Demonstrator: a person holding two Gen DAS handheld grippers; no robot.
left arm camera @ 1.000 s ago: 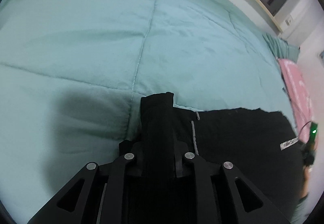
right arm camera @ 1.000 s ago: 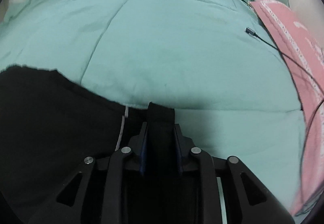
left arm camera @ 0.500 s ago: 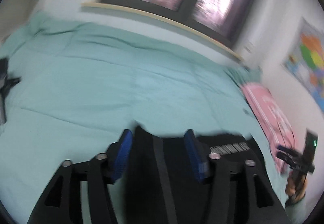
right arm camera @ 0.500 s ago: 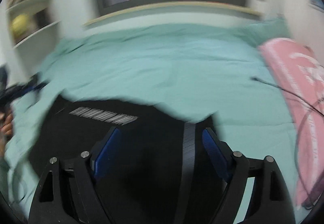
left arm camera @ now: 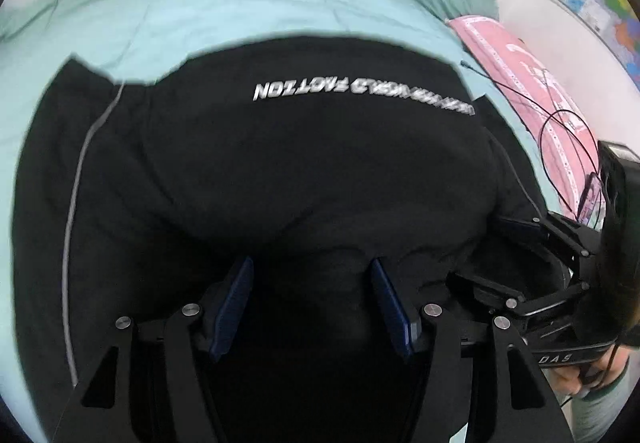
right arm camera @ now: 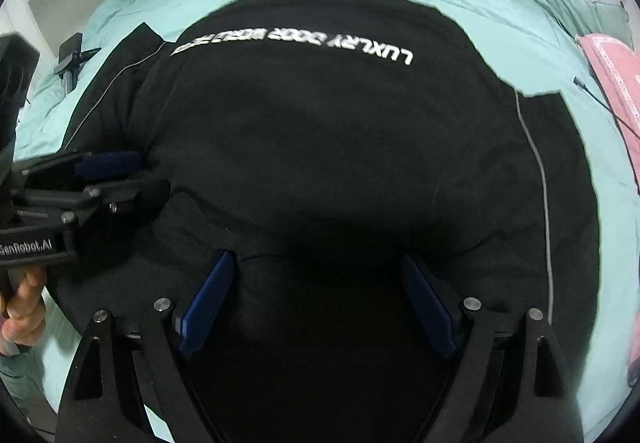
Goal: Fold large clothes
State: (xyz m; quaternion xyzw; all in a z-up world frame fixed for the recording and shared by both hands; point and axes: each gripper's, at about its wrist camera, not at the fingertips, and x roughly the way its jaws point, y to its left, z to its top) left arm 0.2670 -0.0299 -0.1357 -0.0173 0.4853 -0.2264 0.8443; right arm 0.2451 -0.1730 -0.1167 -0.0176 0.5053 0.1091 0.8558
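- Both tongs, clamped on black fabric a second ago, are now gaping wide and gripping nothing: left tongs (left arm camera: 312,303), right tongs (right arm camera: 316,299).
- Black sweatshirt (left arm camera: 320,171) is lying spread, print upward, on the green bed (left arm camera: 200,11), probably released for smoothing.
- Bare quilt is showing beyond its far edge; pink bedding (left arm camera: 528,75) and cables (left arm camera: 560,131) are crowding the right.

Matt black knit cloth on the garment (left arm camera: 320,171), soft and faintly fuzzy, with glossy silvery print (left arm camera: 360,93) across it and a thin pale-grey piped seam (right arm camera: 538,163). Quilted mint-green cloth on the bedspread (left arm camera: 192,15), smooth, stitched in panels. Matt black plastic on the left gripper (left arm camera: 312,303) and right gripper (right arm camera: 316,303), with blue rubbery pads (right arm camera: 208,295) and bright metal screws (left arm camera: 191,309). Printed pink cloth (left arm camera: 516,63) at the bed's right edge.
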